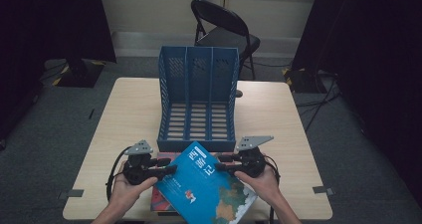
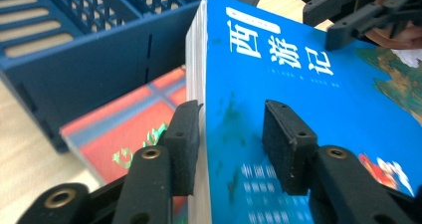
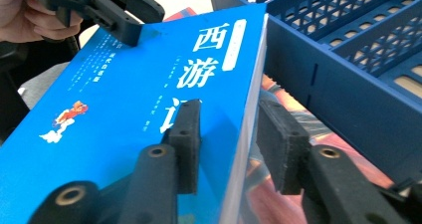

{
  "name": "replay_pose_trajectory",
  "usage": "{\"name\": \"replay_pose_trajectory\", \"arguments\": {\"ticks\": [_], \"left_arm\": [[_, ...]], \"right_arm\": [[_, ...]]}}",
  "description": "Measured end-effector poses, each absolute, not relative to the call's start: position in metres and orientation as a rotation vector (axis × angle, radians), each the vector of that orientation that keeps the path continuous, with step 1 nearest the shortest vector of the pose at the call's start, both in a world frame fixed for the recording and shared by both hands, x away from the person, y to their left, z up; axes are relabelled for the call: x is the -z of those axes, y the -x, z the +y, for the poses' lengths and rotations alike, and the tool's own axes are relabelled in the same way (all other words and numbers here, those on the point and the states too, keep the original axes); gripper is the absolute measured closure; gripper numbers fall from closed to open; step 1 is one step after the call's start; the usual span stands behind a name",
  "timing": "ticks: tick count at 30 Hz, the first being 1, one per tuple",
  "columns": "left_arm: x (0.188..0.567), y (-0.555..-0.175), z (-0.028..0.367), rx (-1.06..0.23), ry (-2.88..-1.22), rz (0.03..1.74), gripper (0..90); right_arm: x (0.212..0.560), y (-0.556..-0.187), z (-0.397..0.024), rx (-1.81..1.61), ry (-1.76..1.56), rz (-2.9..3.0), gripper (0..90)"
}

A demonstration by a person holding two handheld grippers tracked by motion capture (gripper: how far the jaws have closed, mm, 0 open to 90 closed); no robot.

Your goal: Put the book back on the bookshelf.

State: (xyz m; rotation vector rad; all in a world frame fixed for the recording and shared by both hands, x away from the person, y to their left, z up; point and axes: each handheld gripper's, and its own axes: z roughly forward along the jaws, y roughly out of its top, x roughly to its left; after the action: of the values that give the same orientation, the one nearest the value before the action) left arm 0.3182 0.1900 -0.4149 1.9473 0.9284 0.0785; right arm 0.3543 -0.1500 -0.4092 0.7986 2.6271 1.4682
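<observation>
A blue book [image 1: 204, 184] with white Chinese characters on its cover is held tilted near the table's front edge, its far corner close to the blue rack. My left gripper [image 1: 169, 170] is shut on its left edge, one pad on the cover and the other against the pages [image 2: 231, 129]. My right gripper [image 1: 219, 165] is shut on the opposite edge in the same way [image 3: 229, 129]. A red book [image 1: 160, 160] lies flat under the blue one and is mostly hidden. The right gripper [image 2: 343, 20] shows far off in the left gripper view, and the left gripper [image 3: 124, 20] in the right gripper view.
A blue three-slot file rack [image 1: 197, 144] stands mid-table just behind the books, its open slots facing me. The wooden table [image 1: 134, 114] has bare room on both sides of the rack. A black folding chair [image 1: 224, 30] stands beyond the far edge.
</observation>
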Motion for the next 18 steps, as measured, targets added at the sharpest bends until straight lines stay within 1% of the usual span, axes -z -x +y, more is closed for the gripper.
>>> {"name": "replay_pose_trajectory", "arguments": {"ticks": [2,6,9,13,15,16,18], "left_arm": [[0.416,-0.312,0.195,-0.084,-1.946,0.92,55.6],[0.415,-0.294,0.217,-0.054,-1.946,0.934,55.6],[0.415,-0.285,0.226,-0.088,-1.949,0.93,56.4],[0.422,-0.275,0.237,-0.086,-1.965,0.94,59.2],[0.425,-0.275,0.239,-0.028,-1.905,0.966,61.4],[0.425,-0.275,0.239,-0.028,-1.905,0.966,64.3],[0.424,-0.275,0.237,-0.06,-1.924,0.941,63.9]], "right_arm": [[0.412,-0.356,-0.149,-1.487,-0.785,2.644,66.4],[0.413,-0.355,-0.149,-1.499,-0.795,2.633,66.8],[0.414,-0.355,-0.15,-1.509,-0.797,2.63,66.9],[0.414,-0.355,-0.15,-1.511,-0.797,2.629,66.8],[0.415,-0.355,-0.15,-1.511,-0.801,2.629,66.8],[0.415,-0.355,-0.15,-1.511,-0.801,2.629,66.8],[0.415,-0.354,-0.15,-1.513,-0.804,2.622,66.9]]}}
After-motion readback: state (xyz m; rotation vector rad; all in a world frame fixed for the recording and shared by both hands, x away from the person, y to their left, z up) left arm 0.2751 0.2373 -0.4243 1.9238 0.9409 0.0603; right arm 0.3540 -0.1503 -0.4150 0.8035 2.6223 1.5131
